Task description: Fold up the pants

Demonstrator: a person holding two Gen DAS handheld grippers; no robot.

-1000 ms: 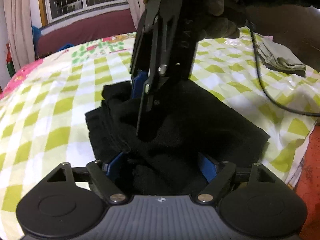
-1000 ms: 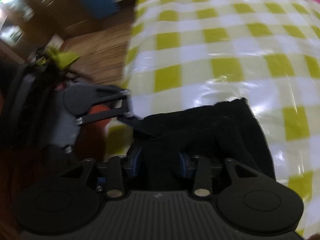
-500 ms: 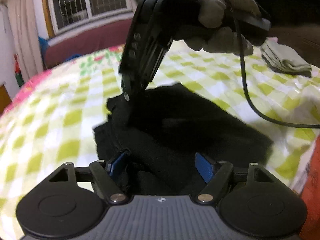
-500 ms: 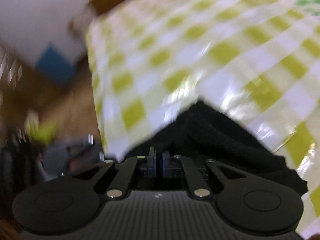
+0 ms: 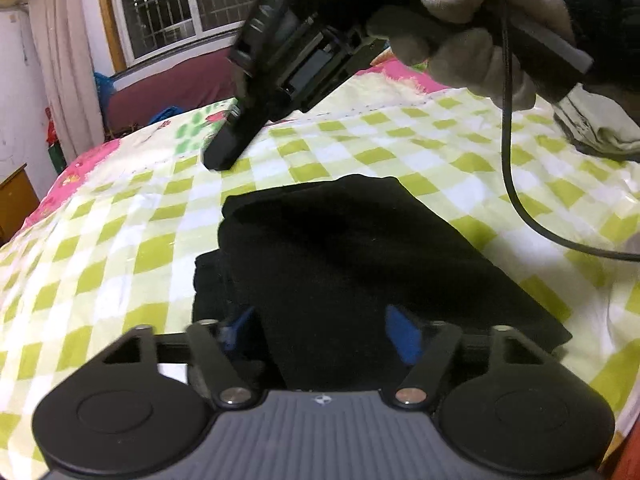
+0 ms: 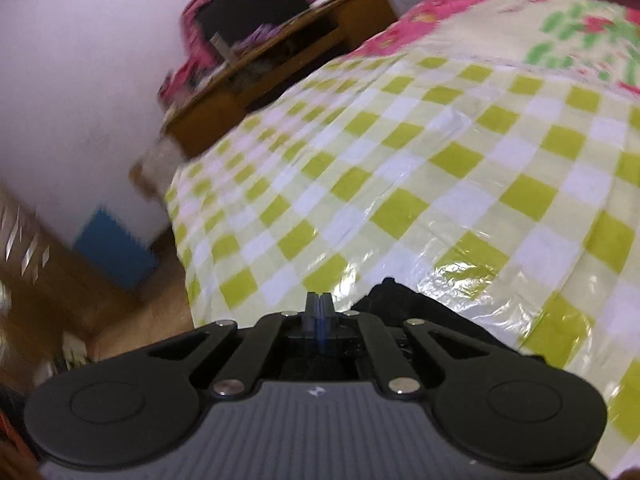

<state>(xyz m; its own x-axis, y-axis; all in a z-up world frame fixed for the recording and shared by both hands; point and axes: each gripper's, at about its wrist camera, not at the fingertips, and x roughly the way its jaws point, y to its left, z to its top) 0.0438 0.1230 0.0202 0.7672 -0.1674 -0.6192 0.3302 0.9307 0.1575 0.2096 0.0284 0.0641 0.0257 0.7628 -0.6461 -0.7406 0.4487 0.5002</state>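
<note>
The pants [image 5: 352, 264] are seen as a black, roughly folded bundle on the bed [image 5: 120, 248], near the bed's front edge, w/ a lower layer poking out on the side toward the window [image 5: 176, 8]. The left tongs [image 5: 320, 330] are spread wide, blue pads either side of the bundle's near end; nothing is pinched. The right tongs [image 6: 319, 312] are fully closed, pads touching, nothing visibly held betw. them; in the left view they are raised above the bed, beyond the pants' far edge, held by a gloved hand [image 5: 472, 28].

Fold is judged approx. done, but layers aren't aligned. Risks from here: if the left tongs are closed on the top layer only, the bundle could be dragged open. The cable [image 5: 516, 184] hanging from the right tool is draped just beside the pants and could snag the cloth. A push toward the bed's front edge could slide the bundle off, since the checked cover looks glossy & slick.
</note>
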